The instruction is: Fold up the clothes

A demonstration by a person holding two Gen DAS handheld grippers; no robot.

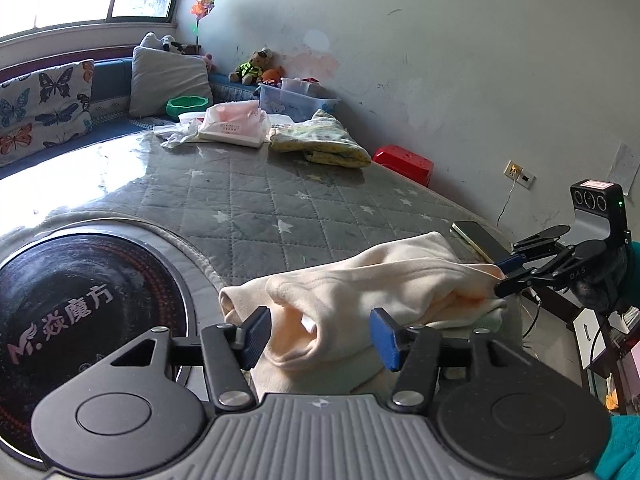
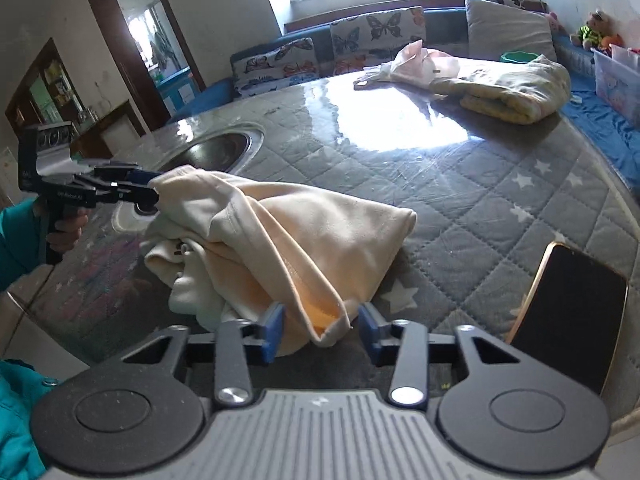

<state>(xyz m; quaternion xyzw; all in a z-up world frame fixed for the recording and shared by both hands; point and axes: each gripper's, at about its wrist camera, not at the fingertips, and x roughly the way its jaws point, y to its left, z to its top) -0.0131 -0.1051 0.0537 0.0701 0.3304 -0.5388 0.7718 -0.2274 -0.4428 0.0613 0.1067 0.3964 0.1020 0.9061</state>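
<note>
A cream garment [image 1: 372,284] lies bunched on the grey quilted table cover, with an orange inner side showing; it also shows in the right wrist view [image 2: 280,236]. My left gripper [image 1: 322,334] is open, its blue pads either side of the garment's near end. My right gripper [image 2: 320,328] is open, with the garment's other end between its pads. Each gripper shows in the other's view, the right gripper [image 1: 505,276] at the garment's far end and the left gripper [image 2: 150,192] at its far end.
A phone [image 2: 568,312] lies on the cover right of my right gripper. A round black cooktop [image 1: 80,312] is set in the table at left. A yellow folded blanket [image 1: 320,144], a pink packet [image 1: 236,124] and a plastic bin [image 1: 296,100] sit at the far side.
</note>
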